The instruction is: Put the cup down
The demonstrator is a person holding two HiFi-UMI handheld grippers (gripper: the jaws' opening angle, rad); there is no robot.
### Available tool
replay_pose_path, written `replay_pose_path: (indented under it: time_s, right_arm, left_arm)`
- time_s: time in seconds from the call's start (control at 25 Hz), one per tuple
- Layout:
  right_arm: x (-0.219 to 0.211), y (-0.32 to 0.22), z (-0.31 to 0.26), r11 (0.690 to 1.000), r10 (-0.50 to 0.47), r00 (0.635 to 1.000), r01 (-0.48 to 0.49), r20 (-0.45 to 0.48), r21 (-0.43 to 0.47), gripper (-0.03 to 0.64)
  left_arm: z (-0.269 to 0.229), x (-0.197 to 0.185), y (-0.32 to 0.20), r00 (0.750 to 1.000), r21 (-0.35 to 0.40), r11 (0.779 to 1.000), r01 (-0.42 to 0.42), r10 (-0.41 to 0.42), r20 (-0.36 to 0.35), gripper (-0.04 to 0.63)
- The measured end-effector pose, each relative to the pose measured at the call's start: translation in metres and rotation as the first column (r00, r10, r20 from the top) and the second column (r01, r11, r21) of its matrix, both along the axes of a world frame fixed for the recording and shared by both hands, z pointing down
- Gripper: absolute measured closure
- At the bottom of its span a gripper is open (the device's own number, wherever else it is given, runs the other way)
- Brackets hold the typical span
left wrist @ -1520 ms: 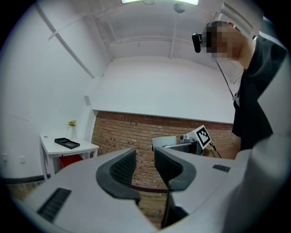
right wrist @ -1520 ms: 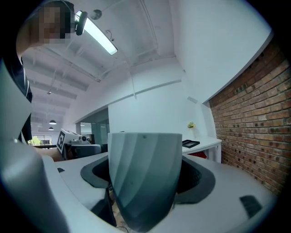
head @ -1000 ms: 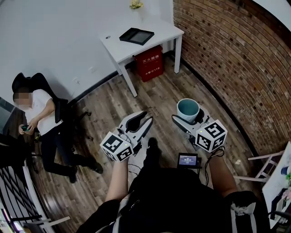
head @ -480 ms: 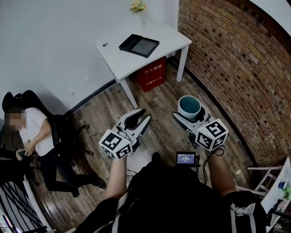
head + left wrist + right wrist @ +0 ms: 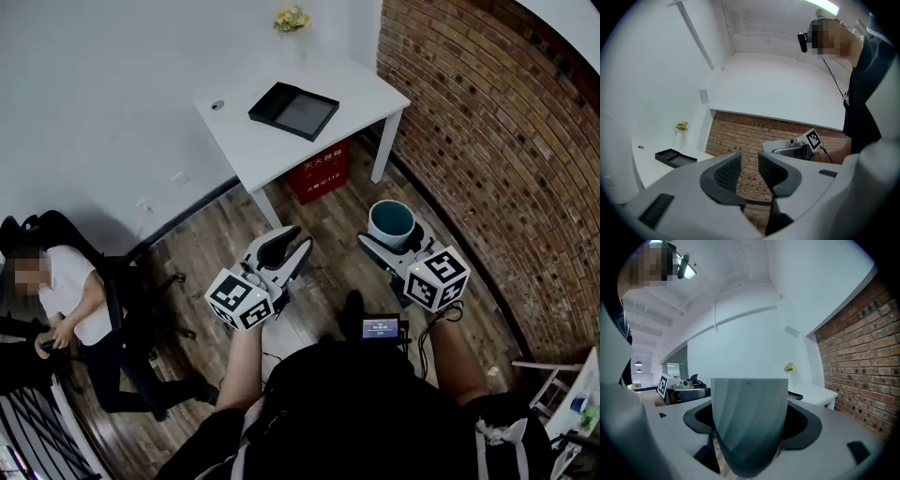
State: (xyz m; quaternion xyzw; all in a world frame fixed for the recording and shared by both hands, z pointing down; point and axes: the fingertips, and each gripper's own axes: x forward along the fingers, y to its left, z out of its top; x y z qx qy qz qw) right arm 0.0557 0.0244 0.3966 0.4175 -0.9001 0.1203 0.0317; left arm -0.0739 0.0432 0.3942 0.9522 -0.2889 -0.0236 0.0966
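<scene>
Cup point(image 5: 391, 223) upright, mouth up, clamped between right gripper point(image 5: 394, 240) fingers, carried over floor point(image 5: 314, 202), short of the surface's point(image 5: 361, 89) near edge, the likely set-down spot. Left gripper point(image 5: 293, 242) fingers apart, empty: spare.

- The white table point(image 5: 258, 145) stands ahead of me in the corner where the white wall meets the brick wall.
- On it I note a black tray point(image 5: 293, 111) near the middle, a small vase of flowers point(image 5: 292, 19) at the far edge, and a small dark round item point(image 5: 217, 105) towards the left edge.
- On the wooden floor point(image 5: 211, 239), a red box point(image 5: 323, 169) sits under the table.
</scene>
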Motion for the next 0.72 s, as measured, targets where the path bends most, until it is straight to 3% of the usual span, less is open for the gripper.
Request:
replay_pose_path:
  time_s: [0.4, 0.72]
  right_arm:
    - [0.008, -0.182, 0.023, 0.997, -0.077, 0.997, 0.077, 0.016, 0.014, 0.221]
    - [-0.001, -0.330, 0.010, 0.975, -0.221, 0.975, 0.220, 0.018, 0.039, 0.221]
  left_arm:
    - [0.022, 0.022, -0.162, 0.998, 0.000, 0.998, 0.065, -0.065, 0.002, 0.474]
    - [0.004, 0.040, -0.310, 0.991, 0.034, 0.991, 0.131, -0.131, -0.010, 0.474]
